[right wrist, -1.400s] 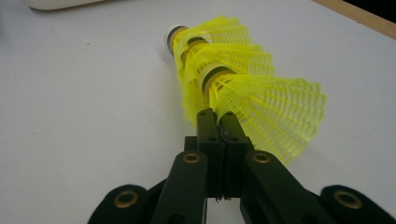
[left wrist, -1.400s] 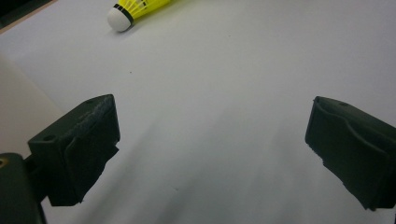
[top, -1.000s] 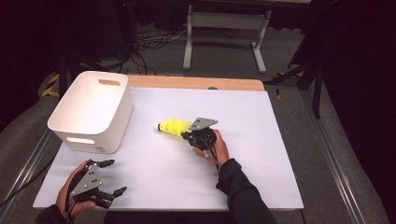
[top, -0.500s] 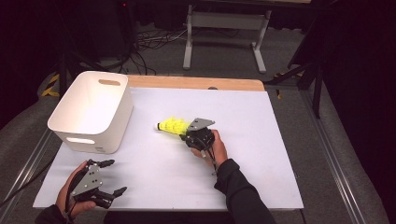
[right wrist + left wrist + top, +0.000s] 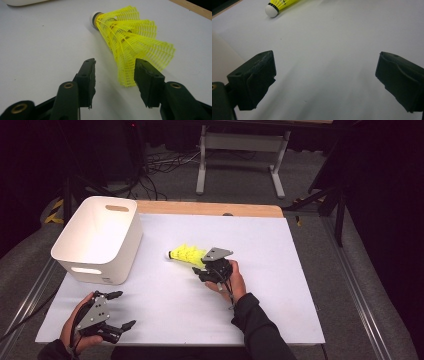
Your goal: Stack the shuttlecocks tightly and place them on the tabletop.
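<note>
Right gripper (image 5: pixel 115 68): jaws have just been opening, now parted beside the yellow shuttlecock (image 5: pixel 130 42). Skirt rim lies between the jaws, pads off it. Shuttlecock rests on the white mat.

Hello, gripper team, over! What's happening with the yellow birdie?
Right gripper jaws just been opening, astride the skirt's edge, not clamped. Left gripper open, idle. Shuttlecock lying on the white table. Path to the white bin clear.

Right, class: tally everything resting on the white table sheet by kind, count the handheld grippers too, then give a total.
Yellow shuttlecock: 1
White bin: 1
Handheld grippers, left gripper and right gripper: 2
Total: 4
</note>
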Motion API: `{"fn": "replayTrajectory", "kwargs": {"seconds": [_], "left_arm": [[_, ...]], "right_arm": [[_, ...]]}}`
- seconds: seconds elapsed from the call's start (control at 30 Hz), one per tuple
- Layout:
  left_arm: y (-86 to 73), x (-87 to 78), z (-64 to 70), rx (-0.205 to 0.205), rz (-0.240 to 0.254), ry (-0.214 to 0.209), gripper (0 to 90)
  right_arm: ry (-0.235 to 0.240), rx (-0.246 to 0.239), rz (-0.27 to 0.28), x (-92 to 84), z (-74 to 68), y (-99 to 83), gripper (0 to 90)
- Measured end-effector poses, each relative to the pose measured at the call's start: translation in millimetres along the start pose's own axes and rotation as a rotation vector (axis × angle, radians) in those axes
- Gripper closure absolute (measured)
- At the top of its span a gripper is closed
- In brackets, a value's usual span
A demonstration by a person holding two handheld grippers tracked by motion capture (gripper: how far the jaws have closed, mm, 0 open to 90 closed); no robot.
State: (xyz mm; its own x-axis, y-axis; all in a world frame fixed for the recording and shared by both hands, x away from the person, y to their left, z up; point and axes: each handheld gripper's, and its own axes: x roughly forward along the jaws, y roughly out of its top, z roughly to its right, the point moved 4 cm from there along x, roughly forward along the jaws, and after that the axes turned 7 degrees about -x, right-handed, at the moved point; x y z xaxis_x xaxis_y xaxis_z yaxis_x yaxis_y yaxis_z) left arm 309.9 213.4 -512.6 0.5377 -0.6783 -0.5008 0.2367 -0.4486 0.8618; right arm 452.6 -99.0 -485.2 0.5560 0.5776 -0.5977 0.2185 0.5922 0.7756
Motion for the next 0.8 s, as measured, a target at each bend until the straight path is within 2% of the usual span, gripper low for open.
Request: {"fn": "replayTrajectory", "kwargs": {"seconds": [0.17,0.47,0.57,0.8], "left_arm": [[0.0,-0.1,-0.1,-0.001,0.002,0.000,3.8],[0.3,-0.5,0.3,-0.003,0.006,0.000,3.8],[0.4,-0.5,0.1,-0.002,0.006,0.001,3.8],[1.5,-1.8,0.2,-0.001,0.017,0.009,3.8]], "right_arm": [[-0.009,0.000,0.007,-5.0,-1.1,0.5,48.7],[-0.047,-0.032,0.043,-25.1,-5.6,3.6,44.7],[-0.044,-0.034,0.067,-33.9,-7.9,5.9,43.1],[-0.058,-0.073,0.108,-50.4,-13.2,10.6,40.2]]}}
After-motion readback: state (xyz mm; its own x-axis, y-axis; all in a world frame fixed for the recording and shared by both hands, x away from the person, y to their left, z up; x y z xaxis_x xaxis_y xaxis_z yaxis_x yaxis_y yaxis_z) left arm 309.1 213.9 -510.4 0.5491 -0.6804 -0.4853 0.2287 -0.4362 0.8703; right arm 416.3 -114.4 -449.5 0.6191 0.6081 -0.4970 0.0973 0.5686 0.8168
